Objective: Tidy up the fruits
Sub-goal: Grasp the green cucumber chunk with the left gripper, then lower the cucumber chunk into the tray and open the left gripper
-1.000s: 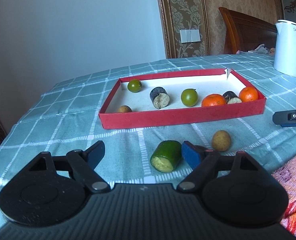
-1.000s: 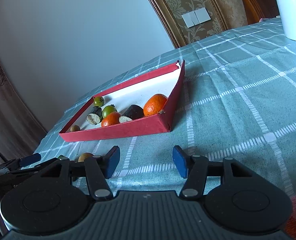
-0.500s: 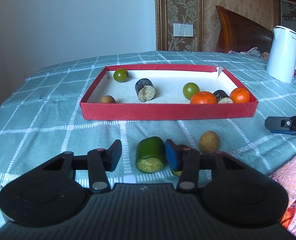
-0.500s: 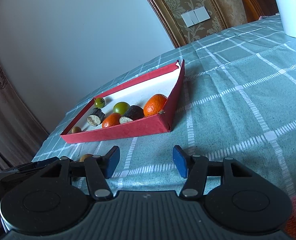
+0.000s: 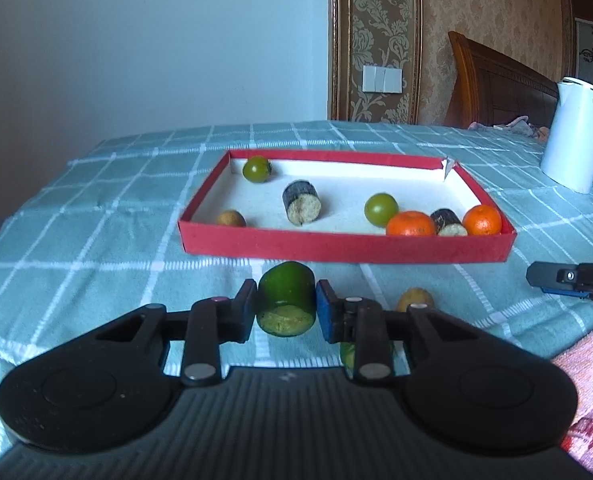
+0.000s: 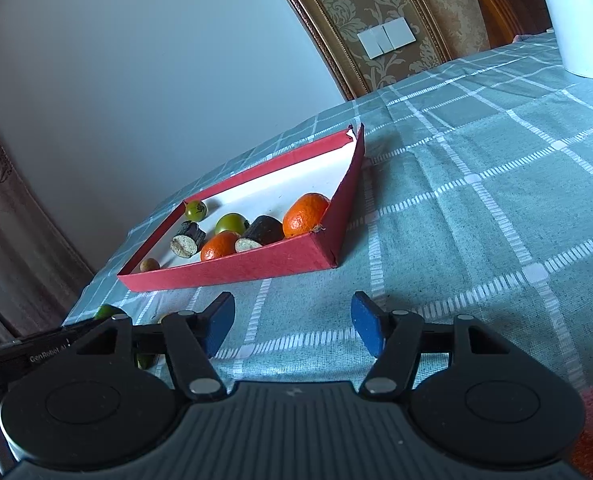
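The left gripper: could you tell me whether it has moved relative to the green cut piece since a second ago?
Yes. The left gripper has shifted left and closed its jaws onto the green cut piece, in front of the red tray.

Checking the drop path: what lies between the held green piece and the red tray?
Only bare checked cloth between green piece and tray, in the left wrist view.

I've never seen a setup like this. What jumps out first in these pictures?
The red tray on the checked tablecloth draws the eye, with two bright oranges in its right corner. In front of it, the left gripper has closed on a green cut cylinder, while the right gripper is open and holds nothing.
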Demonstrator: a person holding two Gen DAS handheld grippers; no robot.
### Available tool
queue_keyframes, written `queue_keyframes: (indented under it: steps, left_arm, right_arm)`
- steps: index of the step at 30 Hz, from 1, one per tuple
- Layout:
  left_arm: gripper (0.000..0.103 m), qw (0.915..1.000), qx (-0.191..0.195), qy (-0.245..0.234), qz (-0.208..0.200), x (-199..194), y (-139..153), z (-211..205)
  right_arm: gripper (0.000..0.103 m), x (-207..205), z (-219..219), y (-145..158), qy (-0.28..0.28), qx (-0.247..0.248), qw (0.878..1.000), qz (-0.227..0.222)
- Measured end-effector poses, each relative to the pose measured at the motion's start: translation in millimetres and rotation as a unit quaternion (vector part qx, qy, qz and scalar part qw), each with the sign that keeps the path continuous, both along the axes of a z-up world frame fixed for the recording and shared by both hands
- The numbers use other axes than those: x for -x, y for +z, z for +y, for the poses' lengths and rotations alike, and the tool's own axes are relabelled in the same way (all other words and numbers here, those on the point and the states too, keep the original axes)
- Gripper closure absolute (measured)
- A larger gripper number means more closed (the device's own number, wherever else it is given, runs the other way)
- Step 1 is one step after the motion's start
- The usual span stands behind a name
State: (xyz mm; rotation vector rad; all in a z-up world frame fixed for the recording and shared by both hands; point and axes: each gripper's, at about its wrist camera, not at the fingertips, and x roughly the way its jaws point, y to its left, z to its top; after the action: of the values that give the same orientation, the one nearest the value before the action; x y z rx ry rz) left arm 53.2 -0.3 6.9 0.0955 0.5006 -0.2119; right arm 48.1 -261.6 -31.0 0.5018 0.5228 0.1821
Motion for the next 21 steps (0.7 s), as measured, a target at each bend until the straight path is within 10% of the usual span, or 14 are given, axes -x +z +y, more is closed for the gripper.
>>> queue_keyframes:
  steps: [21]
  left_arm:
    - [0.075, 0.9991, -0.011, 0.040, 0.006, -98, 3, -22]
  right_arm:
    - [0.039, -1, 1, 0, 0.005, -0.004, 1.000, 0.000]
